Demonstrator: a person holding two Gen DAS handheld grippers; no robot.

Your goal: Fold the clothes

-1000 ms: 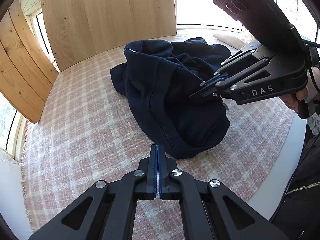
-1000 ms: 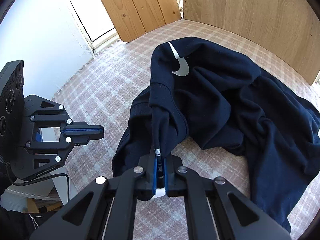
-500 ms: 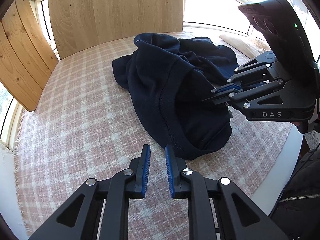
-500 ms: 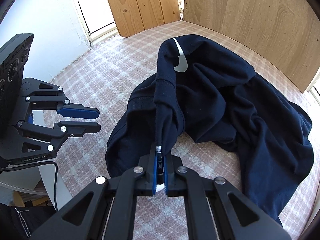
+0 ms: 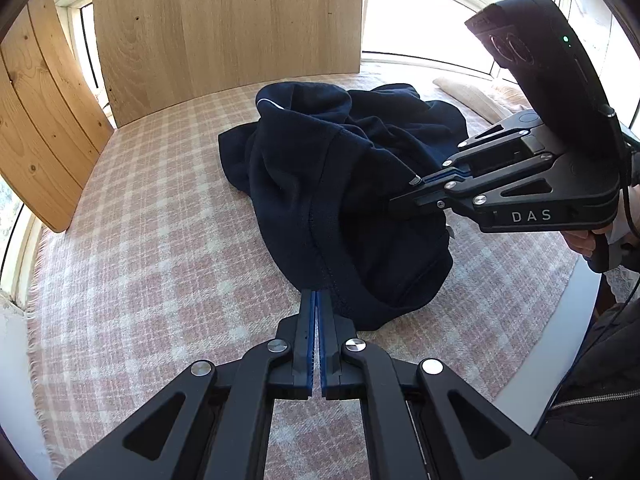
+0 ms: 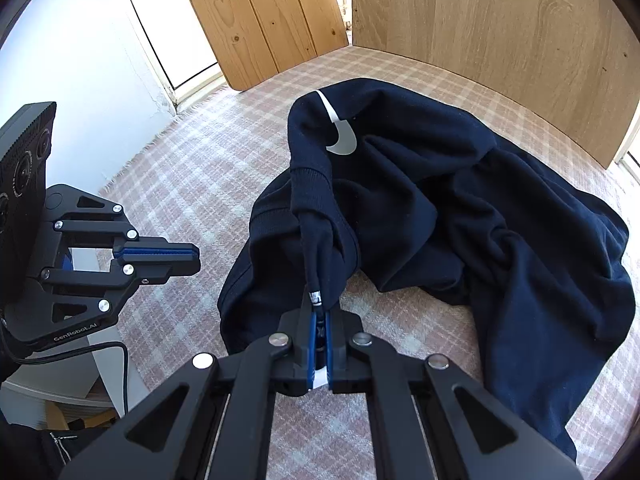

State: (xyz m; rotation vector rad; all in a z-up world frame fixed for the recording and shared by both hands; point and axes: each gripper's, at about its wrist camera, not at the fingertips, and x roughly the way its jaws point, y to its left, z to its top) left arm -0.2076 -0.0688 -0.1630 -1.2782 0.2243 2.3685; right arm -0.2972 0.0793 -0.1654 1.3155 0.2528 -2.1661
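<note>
While right tongs (image 6: 319, 314) tight on navy sweatshirt (image 6: 440, 200) and left tongs (image 5: 316, 304) shut, empty: pink plaid tablecloth (image 5: 160, 240), wooden boards (image 5: 224, 20), windows (image 5: 420, 12).

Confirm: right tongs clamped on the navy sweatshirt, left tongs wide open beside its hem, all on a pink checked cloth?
One error: the left tongs are shut, not wide open, as the left wrist view shows. The rest holds: right tongs clamp the navy sweatshirt on the pink checked cloth.

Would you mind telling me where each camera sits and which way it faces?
Left wrist: behind the left gripper, looking across the checked cloth at the navy sweatshirt; right gripper and the person's hand show.
Right wrist: behind the right gripper pinching the sweatshirt; left gripper at left.
Shared: sweatshirt, cloth, wooden boards.
</note>
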